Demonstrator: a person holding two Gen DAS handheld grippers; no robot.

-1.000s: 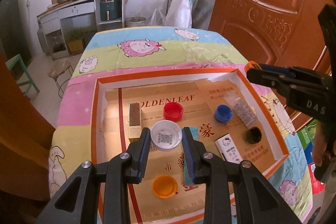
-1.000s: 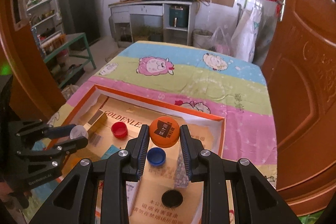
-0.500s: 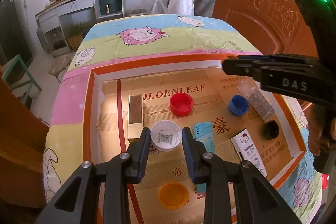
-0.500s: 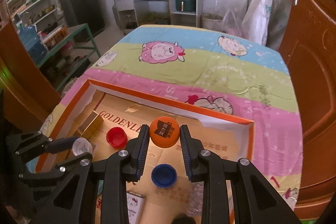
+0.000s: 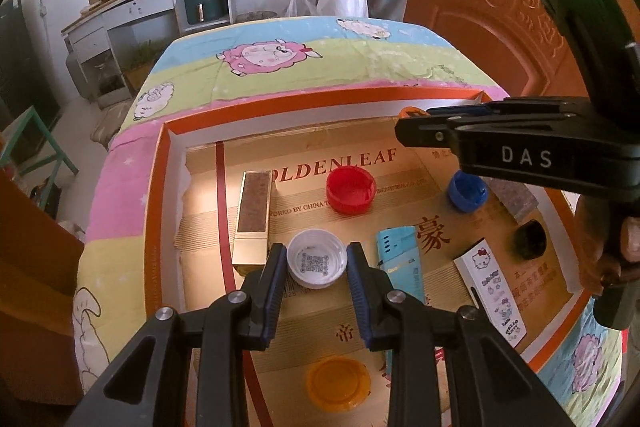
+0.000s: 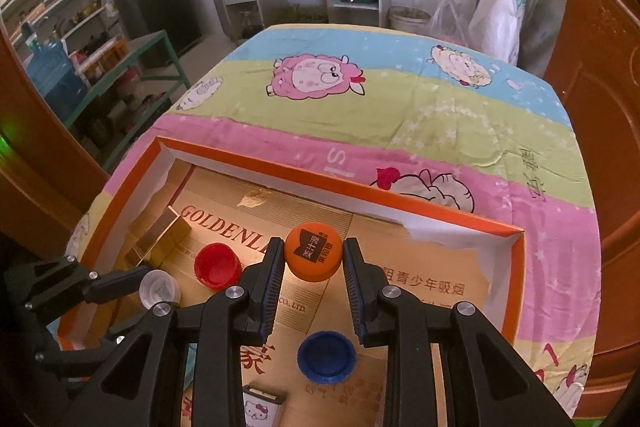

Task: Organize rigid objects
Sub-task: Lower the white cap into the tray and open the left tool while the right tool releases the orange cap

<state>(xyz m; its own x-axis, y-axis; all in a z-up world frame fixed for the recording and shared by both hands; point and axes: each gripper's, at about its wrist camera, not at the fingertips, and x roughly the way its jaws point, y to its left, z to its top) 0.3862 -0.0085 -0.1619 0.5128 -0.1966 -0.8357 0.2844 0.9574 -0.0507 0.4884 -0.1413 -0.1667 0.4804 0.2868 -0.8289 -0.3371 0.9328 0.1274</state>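
1. Left gripper [image 5: 317,269]: clamped on the white round plastic cap w/ QR code inside [image 5: 317,263], open side up. Pads press both sides of the rim; the side-on grip probably keeps the cap level for a flat set-down. Cap is over the near-left part of the shallow orange-rimmed cardboard tray [image 5: 154,211]; whether it touches the floor can't be told.

2. Right gripper [image 6: 313,261]: clamped on the orange round plastic cap w/ black printed label [image 6: 313,251], label side up, held above the tray floor toward the far-right corner. Likely en route to a drop spot; that corner is bare.

3. Near row, loose on tray floor: plain orange round plastic lid [image 5: 338,381], nearest edge, directly below the left gripper.

4. Mid row, left to right: gold rectangular box w/ brown top panel [image 5: 253,223], just left of the white cap; light-blue flat packet [image 5: 398,261], just right of it; white Hello Kitty printed box [image 5: 490,287]; black round cap [image 5: 530,239].

5. Far row: red round plastic cap [image 5: 351,189], open side up; blue round plastic cap [image 6: 326,357], open side up, below the right gripper.

6. Judgement: caps appear to be getting grouped; both held caps not yet released.
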